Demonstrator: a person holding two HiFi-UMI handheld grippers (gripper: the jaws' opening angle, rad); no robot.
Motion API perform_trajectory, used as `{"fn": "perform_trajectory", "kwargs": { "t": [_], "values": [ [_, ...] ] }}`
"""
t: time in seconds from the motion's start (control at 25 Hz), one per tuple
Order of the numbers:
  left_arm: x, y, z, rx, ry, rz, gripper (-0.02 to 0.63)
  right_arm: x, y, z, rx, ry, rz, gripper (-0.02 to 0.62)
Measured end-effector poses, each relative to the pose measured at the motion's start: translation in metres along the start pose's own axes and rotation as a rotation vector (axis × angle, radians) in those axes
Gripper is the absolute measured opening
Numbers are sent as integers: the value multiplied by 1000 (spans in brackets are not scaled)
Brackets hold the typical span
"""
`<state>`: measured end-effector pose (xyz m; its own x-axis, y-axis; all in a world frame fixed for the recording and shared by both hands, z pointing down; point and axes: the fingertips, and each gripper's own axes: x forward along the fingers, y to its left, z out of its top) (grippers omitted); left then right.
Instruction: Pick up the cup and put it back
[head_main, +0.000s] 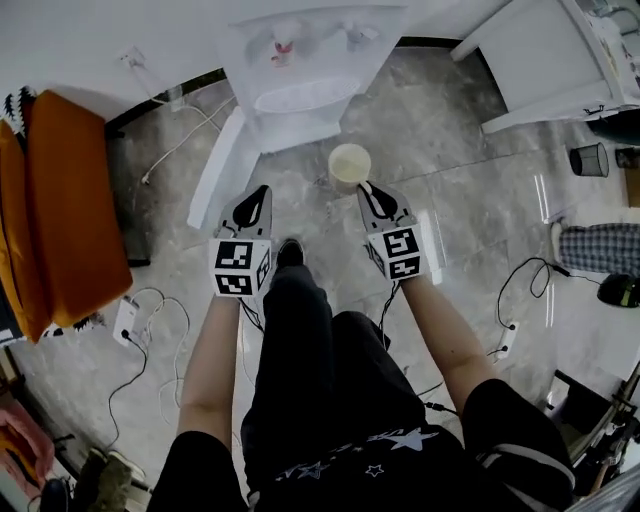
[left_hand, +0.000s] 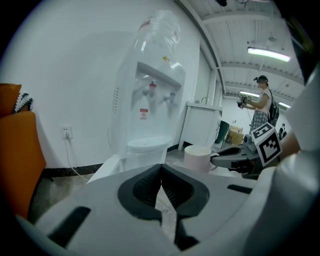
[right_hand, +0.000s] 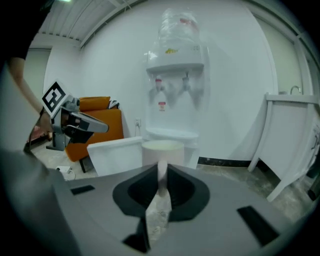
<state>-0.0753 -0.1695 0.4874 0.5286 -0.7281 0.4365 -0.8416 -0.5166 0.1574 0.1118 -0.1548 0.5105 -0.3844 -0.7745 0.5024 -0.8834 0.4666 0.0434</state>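
A cream cup (head_main: 349, 163) hangs above the marble floor in front of the water dispenser (head_main: 300, 75). My right gripper (head_main: 366, 187) is shut on its handle, just behind the cup. In the right gripper view the handle (right_hand: 162, 172) stands pinched between the jaws, with the cup body (right_hand: 162, 151) beyond them. My left gripper (head_main: 261, 192) floats to the cup's left, shut and holding nothing. In the left gripper view its jaws (left_hand: 161, 171) meet, and the cup (left_hand: 198, 157) shows to the right with the right gripper (left_hand: 235, 158) behind it.
The dispenser's drip shelf (right_hand: 170, 134) lies right behind the cup. A white box (head_main: 216, 170) lies on the floor at the left. An orange chair (head_main: 70, 200) stands far left, a white cabinet (head_main: 545, 60) at right. Cables (head_main: 150, 330) trail over the floor. Another person (left_hand: 261, 102) stands far off.
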Motion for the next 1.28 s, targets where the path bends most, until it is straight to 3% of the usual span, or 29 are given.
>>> {"fn": "perform_trajectory", "kwargs": {
  "t": [0.2,0.4,0.52,0.64,0.88,1.28],
  "values": [
    [90,36,-65,-12,-54,-31,9,106,-31,-75,-21,-25,-32,41],
    [156,66,-102,28,-67,-103,9,181,-45,-112,-83,-86,-50,41],
    [177,71,-109,33,-98,-109,9,205,-53,-123,-74,-109,-60,41],
    [189,74,-121,-18,-115,-103,9,223,-55,-131,-46,-106,-54,41],
    [214,77,-156,5,-67,-105,9,273,-54,-137,-73,-82,2,42],
    [229,110,-163,-67,-63,-16,9,363,-54,-120,-18,-89,28,41]
  ]
}}
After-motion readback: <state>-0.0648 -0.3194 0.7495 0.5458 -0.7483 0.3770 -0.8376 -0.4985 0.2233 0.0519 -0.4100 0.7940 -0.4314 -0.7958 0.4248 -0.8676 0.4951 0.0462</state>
